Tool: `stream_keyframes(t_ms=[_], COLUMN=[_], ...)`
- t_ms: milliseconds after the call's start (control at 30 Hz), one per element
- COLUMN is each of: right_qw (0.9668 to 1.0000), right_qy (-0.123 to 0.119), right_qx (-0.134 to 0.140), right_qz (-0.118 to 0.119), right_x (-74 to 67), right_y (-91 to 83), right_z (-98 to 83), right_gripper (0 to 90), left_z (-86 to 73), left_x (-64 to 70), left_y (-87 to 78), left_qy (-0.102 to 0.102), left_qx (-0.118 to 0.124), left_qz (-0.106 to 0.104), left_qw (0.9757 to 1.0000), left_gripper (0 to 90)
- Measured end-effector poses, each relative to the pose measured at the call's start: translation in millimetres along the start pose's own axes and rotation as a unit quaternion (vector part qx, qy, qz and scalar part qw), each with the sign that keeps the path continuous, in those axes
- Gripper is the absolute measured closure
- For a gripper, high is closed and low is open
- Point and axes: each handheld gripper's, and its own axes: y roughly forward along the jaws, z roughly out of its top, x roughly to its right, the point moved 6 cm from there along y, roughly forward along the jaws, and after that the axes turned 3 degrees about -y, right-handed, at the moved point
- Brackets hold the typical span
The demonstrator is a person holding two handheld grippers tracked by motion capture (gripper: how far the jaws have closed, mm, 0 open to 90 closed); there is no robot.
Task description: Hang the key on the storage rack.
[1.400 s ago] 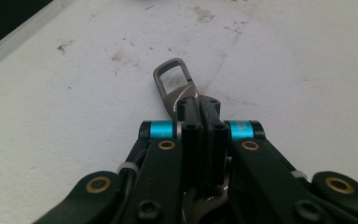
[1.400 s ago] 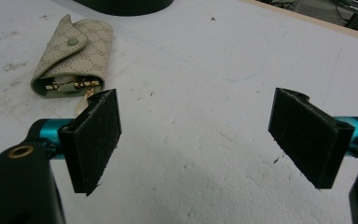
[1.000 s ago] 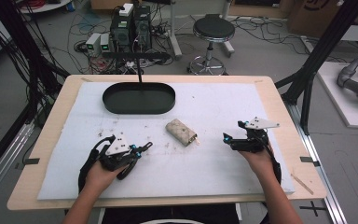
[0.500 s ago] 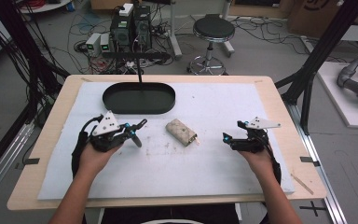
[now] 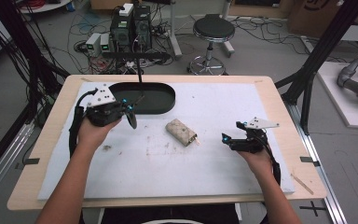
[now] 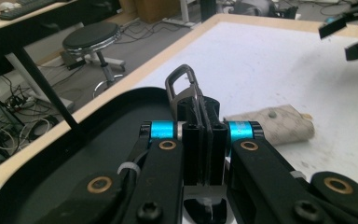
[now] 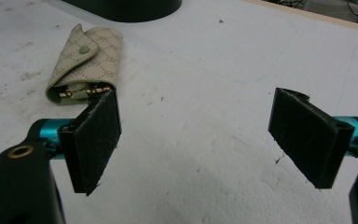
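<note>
My left gripper (image 5: 131,117) hovers at the near left rim of the black oval tray (image 5: 161,100). In the left gripper view its jaws (image 6: 204,114) are shut on a small grey metal clip (image 6: 181,83) that sticks out past the pads above the tray (image 6: 65,163). A beige patterned key pouch (image 5: 181,132) lies mid-table, snapped shut, with gold hooks showing at its open end (image 7: 86,60). My right gripper (image 5: 228,139) rests low to the right of the pouch. Its jaws (image 7: 205,135) stand wide open and hold nothing.
A white foam mat (image 5: 214,177) covers the wooden table (image 5: 303,186). Black frame posts rise at the left and right table edges. A stool (image 5: 213,30) and computer boxes (image 5: 130,28) stand on the floor beyond the far edge.
My left hand has lifted off the mat and carried the clip away from me, up to the tray's near left rim. The right hand and the pouch stayed put.
</note>
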Motion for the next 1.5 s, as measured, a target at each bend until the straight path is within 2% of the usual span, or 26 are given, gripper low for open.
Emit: stream_keyframes(t_ms=[100,167,233,267,300,400,467,500,600,900,1033,1233,1300,1367,1433,1500], right_qw=[1.0000,1.0000,1.0000,1.0000,1.0000,0.9999,1.0000,1.0000,1.0000,1.0000,1.0000,1.0000,1.0000,1.0000,1.0000,1.0000], right_qy=[0.000,0.000,-0.001,0.004,0.004,0.006,0.003,0.003,0.002,0.004,0.005,0.003,0.003,0.003,0.002,0.005], right_qx=[-0.001,-0.003,-0.004,-0.004,-0.004,-0.005,-0.004,-0.004,-0.003,-0.003,-0.006,-0.006,-0.006,-0.004,-0.001,0.000], right_qz=[0.000,0.000,0.000,0.004,0.004,0.007,0.005,0.005,0.004,0.001,-0.001,0.001,0.002,0.003,0.000,-0.001], right_x=[0.1,-0.2,0.0,-0.5,-0.5,-1.3,-0.4,-0.4,0.8,2.4,2.8,3.8,3.3,2.8,3.6,4.6], right_y=[0.3,0.5,0.7,1.3,1.3,1.7,2.3,2.3,2.0,1.4,0.9,1.9,1.5,1.3,-1.2,-2.0], right_z=[-0.3,-0.6,-0.8,-1.0,-1.0,-1.0,-1.1,-1.1,-0.9,-1.0,-1.4,-1.8,-1.5,-1.2,-0.5,-0.5], right_gripper=[17.1,17.1,17.2,17.1,17.1,17.1,17.1,17.1,17.1,17.2,17.1,17.1,17.1,17.1,17.1,17.1], left_z=[9.6,17.7,23.3,27.6,27.6,34.1,40.9,40.9,46.3,54.2,56.4,49.8,46.9,47.4,50.6,52.6], left_x=[-8.3,-15.0,-21.7,-28.8,-28.8,-39.9,-52.9,-52.9,-68.4,-86.2,-94.4,-93.7,-94.7,-95.1,-94.5,-93.9], left_y=[4.7,9.8,14.3,19.3,19.3,24.3,29.3,29.3,37.7,63.6,73.5,87.4,91.8,91.1,87.9,84.3], left_qy=[0.001,-0.004,-0.003,-0.003,-0.003,-0.003,-0.001,-0.001,-0.001,-0.001,0.002,0.013,0.013,0.018,0.013,0.015], left_qx=[0.003,0.012,0.019,0.016,0.016,0.012,0.004,0.004,-0.006,-0.027,-0.037,-0.063,-0.073,-0.072,-0.056,-0.053], left_qz=[0.004,-0.004,0.000,0.003,0.003,0.009,0.019,0.019,0.033,0.045,0.058,0.061,0.071,0.078,0.075,0.074], left_qw=[1.0000,0.9999,0.9998,0.9999,0.9999,0.9999,0.9998,0.9998,0.9995,0.9986,0.9977,0.9960,0.9947,0.9942,0.9955,0.9957], left_gripper=[88.0,88.1,88.1,88.0,88.0,88.0,88.0,88.0,88.0,88.0,88.0,88.0,88.0,88.0,88.0,88.0])
